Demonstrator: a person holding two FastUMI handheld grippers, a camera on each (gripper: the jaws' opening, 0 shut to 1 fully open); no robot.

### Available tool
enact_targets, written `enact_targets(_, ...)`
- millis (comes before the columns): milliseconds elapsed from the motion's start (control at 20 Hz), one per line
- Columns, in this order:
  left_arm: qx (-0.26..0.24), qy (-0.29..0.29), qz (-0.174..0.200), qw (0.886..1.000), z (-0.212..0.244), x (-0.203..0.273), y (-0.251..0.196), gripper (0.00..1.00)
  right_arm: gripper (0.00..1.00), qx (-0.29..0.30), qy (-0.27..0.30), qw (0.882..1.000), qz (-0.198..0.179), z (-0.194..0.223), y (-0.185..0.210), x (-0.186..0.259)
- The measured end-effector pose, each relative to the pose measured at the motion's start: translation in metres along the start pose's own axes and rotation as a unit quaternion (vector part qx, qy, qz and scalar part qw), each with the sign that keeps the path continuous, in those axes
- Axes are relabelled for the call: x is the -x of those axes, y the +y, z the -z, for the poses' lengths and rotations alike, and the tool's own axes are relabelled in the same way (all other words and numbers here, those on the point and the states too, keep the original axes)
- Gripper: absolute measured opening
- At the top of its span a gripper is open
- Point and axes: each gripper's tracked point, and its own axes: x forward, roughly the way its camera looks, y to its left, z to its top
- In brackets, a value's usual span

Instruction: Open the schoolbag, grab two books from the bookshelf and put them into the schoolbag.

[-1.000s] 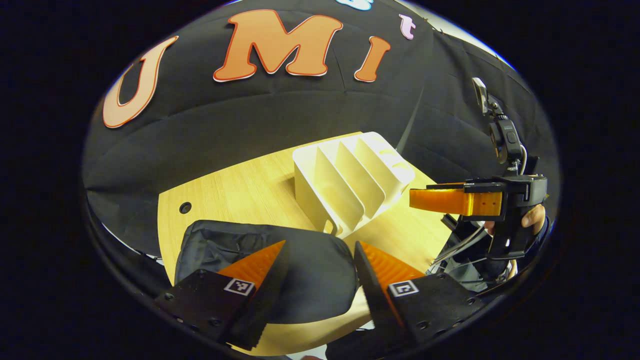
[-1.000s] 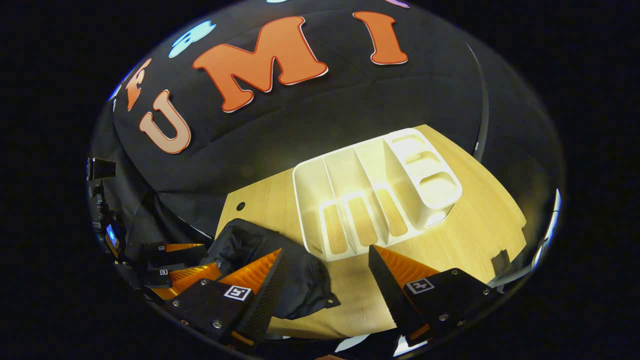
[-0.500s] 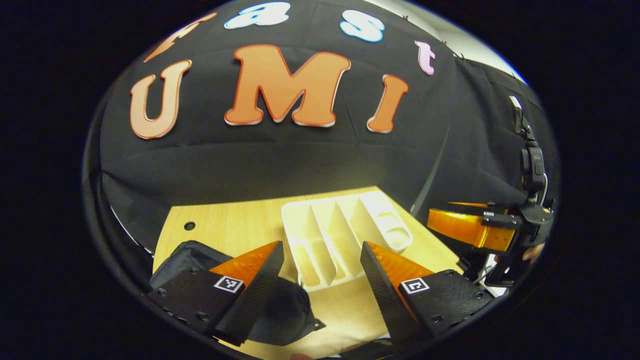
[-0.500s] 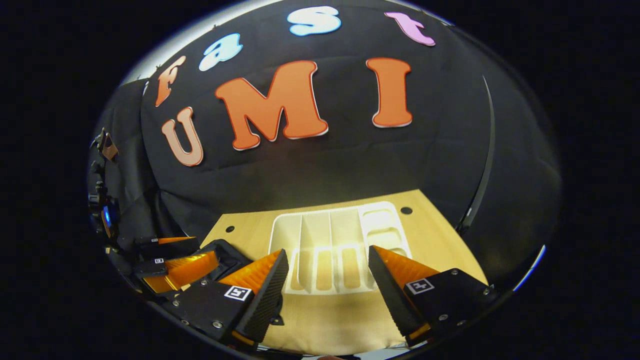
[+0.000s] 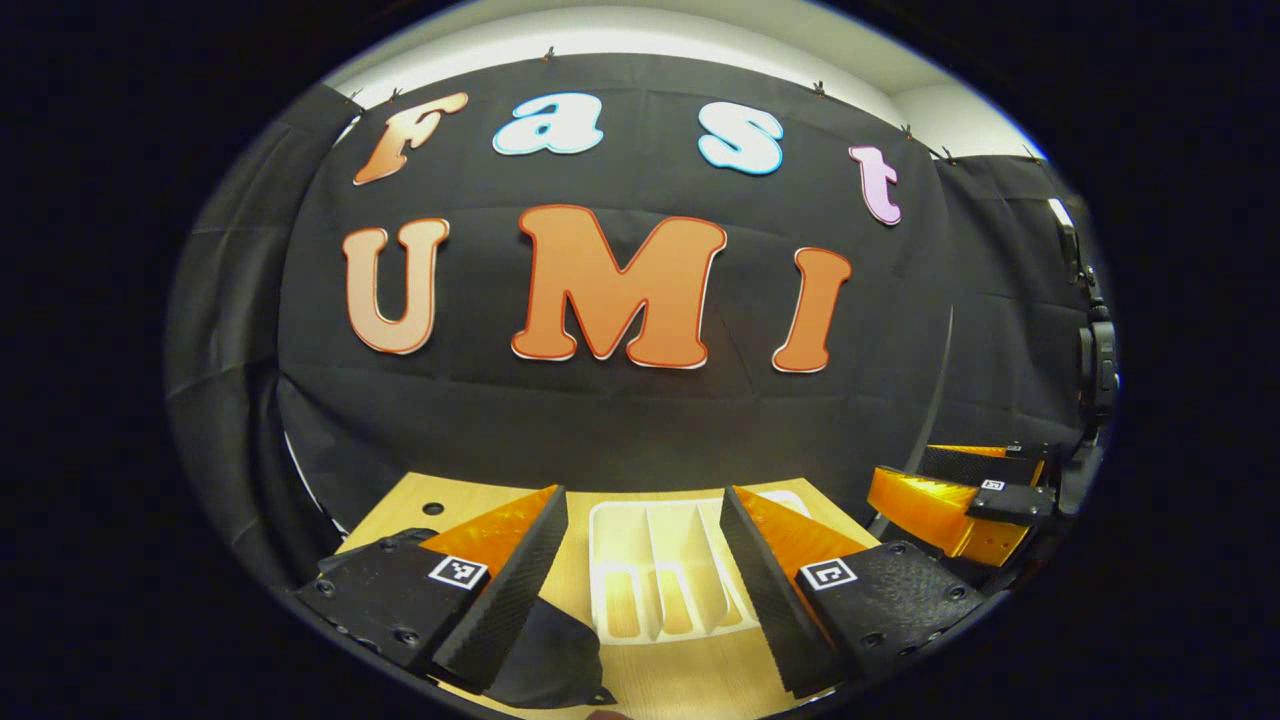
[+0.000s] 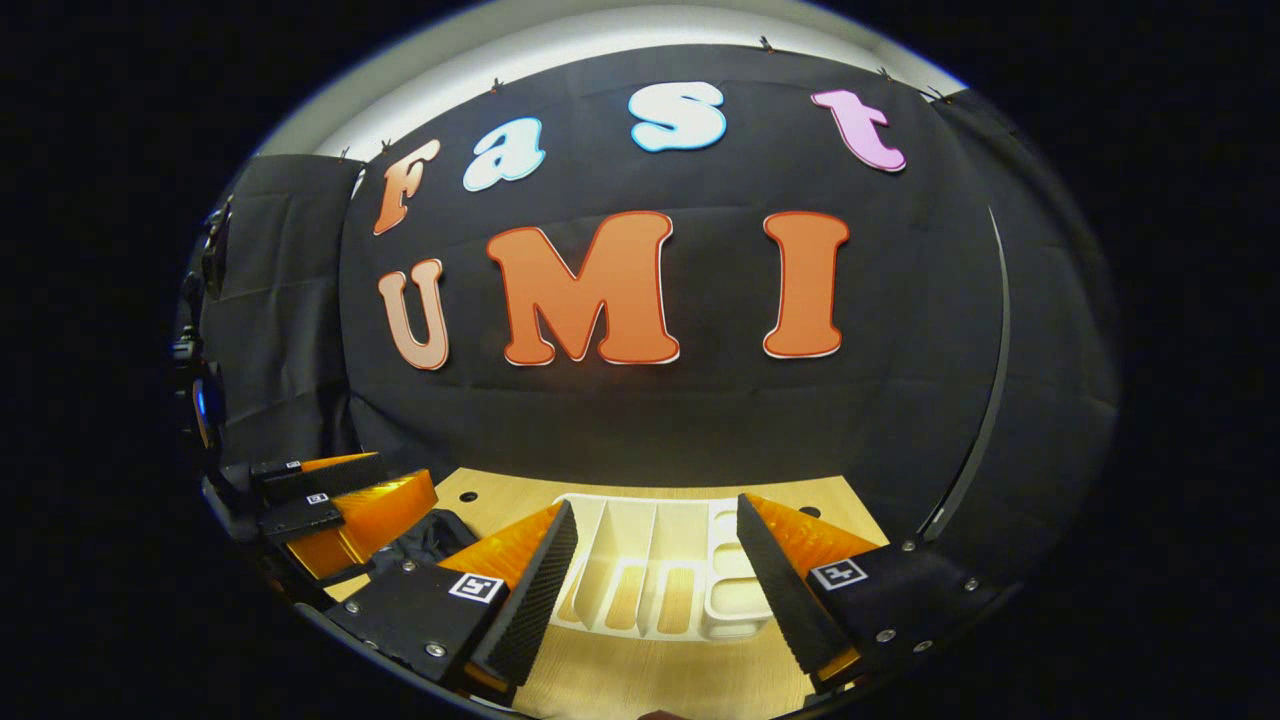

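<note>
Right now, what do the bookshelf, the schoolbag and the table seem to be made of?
Bookshelf: looks like moulded white plastic, smooth and slightly glossy, with thin dividers. Schoolbag: probably soft black fabric, matte and creased. Table: light wood-grain surface, possibly laminate; the streaky grain and drilled holes leave that open.

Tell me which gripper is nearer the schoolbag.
Left. The schoolbag lies just under the left gripper, by its left finger. The right gripper is aimed at the white bookshelf, with the bag off to its left on the table.
</note>
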Motion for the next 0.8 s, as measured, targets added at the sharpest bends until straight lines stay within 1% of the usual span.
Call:
enact_targets(50,0.001,-0.009,-0.007,1.000,-0.002,0.001,0.000,0.98,1.00,0.003,-0.003,1.000,0.000,0.003,0.001,0.000)
enact_targets(100,0.006,-0.019,-0.014,1.000,-0.005,0.003,0.001,0.98,0.95,0.005,-0.007,1.000,0.003,0.004,0.003,0.001)
enact_targets(250,0.012,-0.055,-0.040,0.998,-0.013,0.011,0.009,0.98,0.95,-0.001,-0.024,1.000,0.002,0.002,0.010,0.003)
enact_targets(450,-0.007,-0.104,-0.053,0.993,-0.026,0.021,0.014,0.96,0.95,0.015,-0.047,0.999,0.009,0.000,0.011,0.002)
enact_targets(600,-0.015,-0.104,-0.043,0.993,-0.024,0.018,0.012,0.94,0.95,0.017,-0.049,0.999,0.004,0.003,0.018,0.000)
enact_targets(800,-0.024,-0.110,-0.042,0.993,-0.030,0.015,0.018,0.95,0.95,0.019,-0.050,0.999,0.007,0.001,0.019,-0.003)
